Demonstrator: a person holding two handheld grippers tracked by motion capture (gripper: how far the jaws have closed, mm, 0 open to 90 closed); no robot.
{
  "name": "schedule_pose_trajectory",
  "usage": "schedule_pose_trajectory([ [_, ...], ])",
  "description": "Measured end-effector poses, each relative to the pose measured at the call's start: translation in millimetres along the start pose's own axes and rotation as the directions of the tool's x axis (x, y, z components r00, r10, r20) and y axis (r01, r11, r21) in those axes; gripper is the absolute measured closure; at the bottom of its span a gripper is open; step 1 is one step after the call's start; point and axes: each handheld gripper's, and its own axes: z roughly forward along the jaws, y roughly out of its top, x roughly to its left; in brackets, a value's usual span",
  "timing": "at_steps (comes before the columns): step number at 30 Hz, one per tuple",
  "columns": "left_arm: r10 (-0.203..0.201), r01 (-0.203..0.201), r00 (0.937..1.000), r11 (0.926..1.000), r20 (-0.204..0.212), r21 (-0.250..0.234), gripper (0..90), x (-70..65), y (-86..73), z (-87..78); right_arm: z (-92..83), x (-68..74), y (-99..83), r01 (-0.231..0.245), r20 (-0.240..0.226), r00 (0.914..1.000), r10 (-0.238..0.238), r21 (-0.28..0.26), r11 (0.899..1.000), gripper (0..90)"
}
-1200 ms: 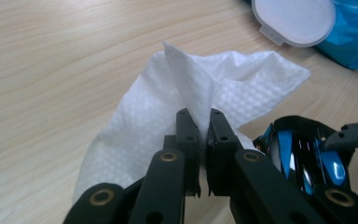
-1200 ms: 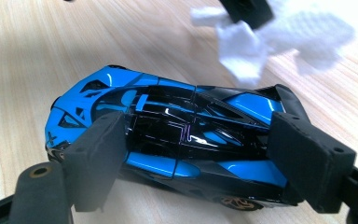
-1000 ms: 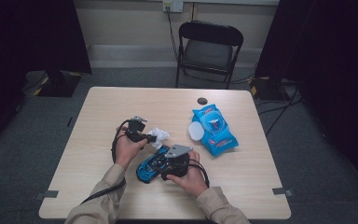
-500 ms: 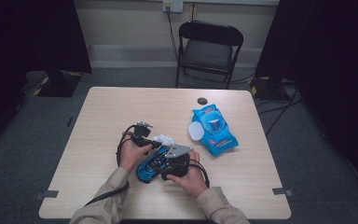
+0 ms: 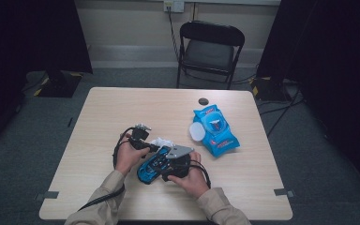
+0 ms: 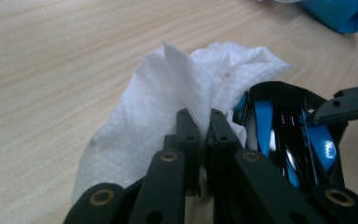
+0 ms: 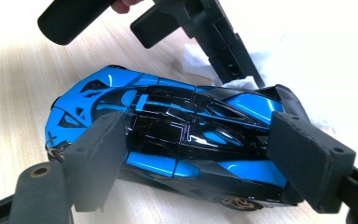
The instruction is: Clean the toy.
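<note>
Both grippers work at lower centre: left gripper (image 6: 200, 140) fingers pinch a white wipe (image 6: 168, 102), right gripper (image 7: 200, 163) fingers clamp a blue toy car (image 7: 177, 140).

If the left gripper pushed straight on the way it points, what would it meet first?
Probably the blue toy car: the left gripper, shut on the white wipe, points at the car's end just ahead, though depth is unclear.
</note>
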Motion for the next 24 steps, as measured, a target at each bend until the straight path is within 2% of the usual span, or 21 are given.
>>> schedule_pose_trajectory([
  [24, 0.021, -0.022, 0.9997, 0.9991, 0.01, 0.037, 85.8, 1.9, -19.2, -21.3, 0.2, -0.4, 0.0, 0.001, -0.001, 1.0, -0.001, -0.003, 1.0, 19.5],
])
